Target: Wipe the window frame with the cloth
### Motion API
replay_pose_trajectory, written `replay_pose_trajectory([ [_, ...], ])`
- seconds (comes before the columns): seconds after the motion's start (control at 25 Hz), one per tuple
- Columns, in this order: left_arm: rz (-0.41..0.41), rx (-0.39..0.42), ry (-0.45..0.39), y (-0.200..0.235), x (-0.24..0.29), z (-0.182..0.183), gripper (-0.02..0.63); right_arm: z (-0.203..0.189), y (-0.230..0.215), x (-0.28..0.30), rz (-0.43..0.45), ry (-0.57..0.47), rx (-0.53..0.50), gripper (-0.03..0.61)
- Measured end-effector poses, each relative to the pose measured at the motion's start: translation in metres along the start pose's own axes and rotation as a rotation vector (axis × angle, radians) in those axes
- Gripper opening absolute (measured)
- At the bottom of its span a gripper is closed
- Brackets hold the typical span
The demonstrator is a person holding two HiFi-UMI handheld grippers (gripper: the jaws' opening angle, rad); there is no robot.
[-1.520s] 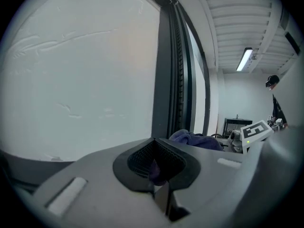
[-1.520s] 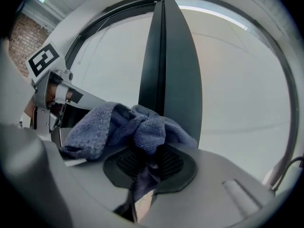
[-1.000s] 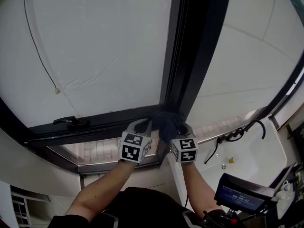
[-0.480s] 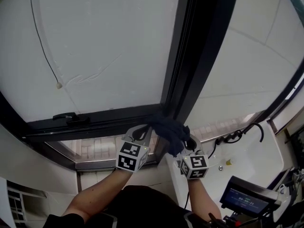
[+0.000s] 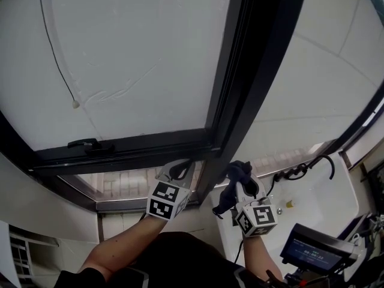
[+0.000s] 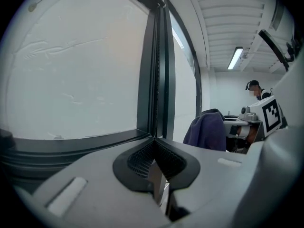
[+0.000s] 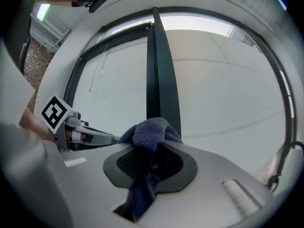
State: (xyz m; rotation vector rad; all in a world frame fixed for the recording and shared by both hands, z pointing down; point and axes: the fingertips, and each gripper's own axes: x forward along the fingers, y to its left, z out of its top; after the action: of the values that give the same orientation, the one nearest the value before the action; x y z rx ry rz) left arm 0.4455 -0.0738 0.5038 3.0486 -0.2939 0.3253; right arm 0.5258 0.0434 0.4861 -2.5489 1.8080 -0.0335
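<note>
Clamping a dark blue cloth, the right tongs are clenched on it. A bunched wad rises above the tips, and a tail hangs back between the pads. Just left of them, the left tongs are pressed together with nothing between them. Each pair carries its marker cube, and a bare forearm runs back from each towards the person.

Just ahead of both pairs of tongs stands the dark window frame. Its upright bar rises directly beyond the right tongs, and the wad of cloth sits in front of the foot of that bar. Whether cloth and bar touch cannot be told. The tips of the left tongs point at the corner where the upright meets the frame's lower rail. That rail runs off to the left of the left tongs and bears a small black handle.

Beyond the rail, above and to the left of the left tongs, is a frosted pane. A thin cord hangs down across it. To the right of the right tongs and lower lies a white counter with a black cable and a small lit screen. Far behind the right tongs, as the left gripper view shows, another person sits under a ceiling light.
</note>
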Motion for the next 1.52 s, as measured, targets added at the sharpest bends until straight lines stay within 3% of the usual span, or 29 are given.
replay_pose_trajectory([
  [0.32, 0.013, -0.006, 0.025, -0.002, -0.001, -0.002, -0.006, -0.019, 0.003, 0.048, 0.044, 0.048, 0.017, 0.055],
  [0.64, 0.081, -0.032, 0.043, 0.034, -0.007, -0.011, -0.006, -0.035, -0.004, 0.098, 0.04, 0.096, 0.03, 0.055],
  [0.96, 0.133, -0.071, 0.028, 0.067, -0.026, -0.015, -0.006, -0.039, 0.012, 0.11, 0.072, 0.101, 0.054, 0.055],
  [1.52, 0.149, -0.081, 0.033, 0.105, -0.082, -0.019, -0.006, -0.038, 0.106, 0.135, 0.19, 0.12, 0.048, 0.055],
])
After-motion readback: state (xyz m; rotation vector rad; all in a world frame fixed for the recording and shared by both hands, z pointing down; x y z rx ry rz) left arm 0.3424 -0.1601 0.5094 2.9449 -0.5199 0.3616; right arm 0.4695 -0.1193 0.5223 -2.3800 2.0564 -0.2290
